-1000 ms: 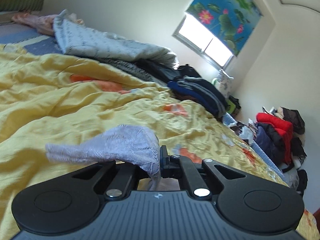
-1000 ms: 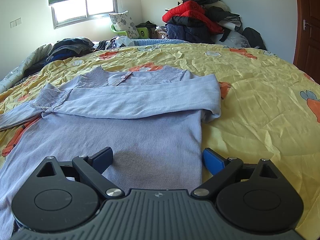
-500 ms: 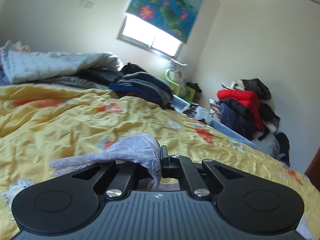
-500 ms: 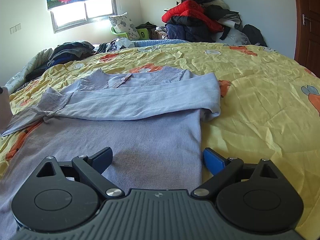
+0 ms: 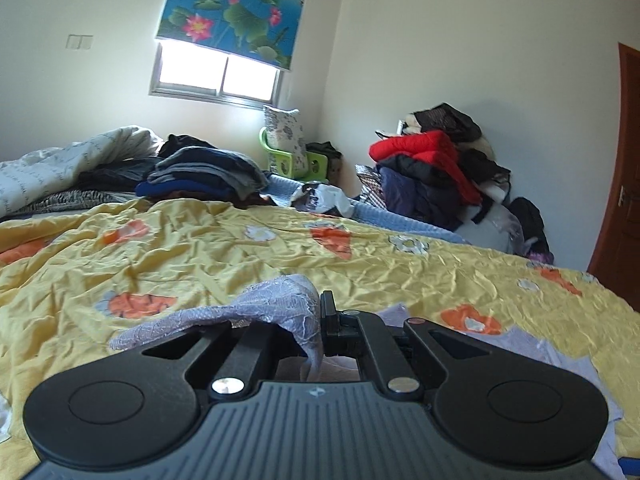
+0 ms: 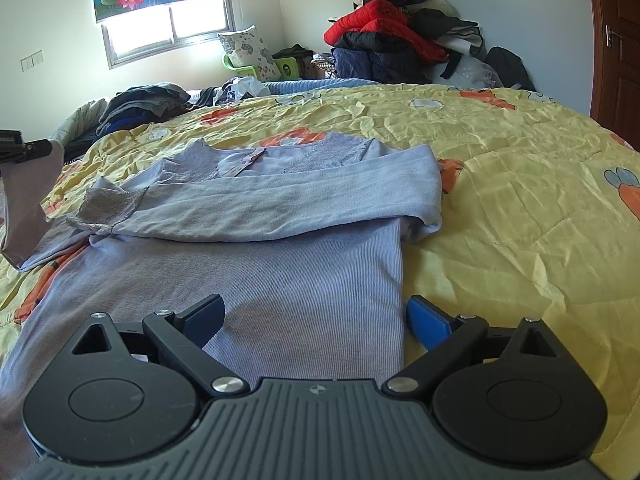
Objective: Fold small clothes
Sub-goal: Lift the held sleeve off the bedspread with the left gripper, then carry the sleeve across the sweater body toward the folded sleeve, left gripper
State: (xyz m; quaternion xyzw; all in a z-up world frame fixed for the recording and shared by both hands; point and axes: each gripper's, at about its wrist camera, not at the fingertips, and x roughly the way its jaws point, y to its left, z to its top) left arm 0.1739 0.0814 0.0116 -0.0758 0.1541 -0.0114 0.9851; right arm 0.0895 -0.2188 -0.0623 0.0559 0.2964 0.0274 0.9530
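A lavender long-sleeved top (image 6: 280,264) lies flat on the yellow bedspread (image 6: 520,184). Its right sleeve (image 6: 288,204) is folded across the chest. My left gripper (image 5: 320,320) is shut on the lacy cuff of the left sleeve (image 5: 280,304) and holds it up above the bed. That lifted sleeve (image 6: 24,208) and the left gripper (image 6: 24,146) show at the left edge of the right wrist view. My right gripper (image 6: 314,316) is open and empty, low over the hem area, its fingers astride the top's right side edge.
Folded dark clothes (image 5: 208,172) and a white quilt (image 5: 60,164) lie at the far side of the bed. A heap of coats with a red jacket (image 6: 384,20) stands by the far wall. A brown door (image 6: 616,40) is at right.
My left gripper has swung to the right with the sleeve cuff in it, lifting the sleeve off the bed. The right gripper has stayed almost still.
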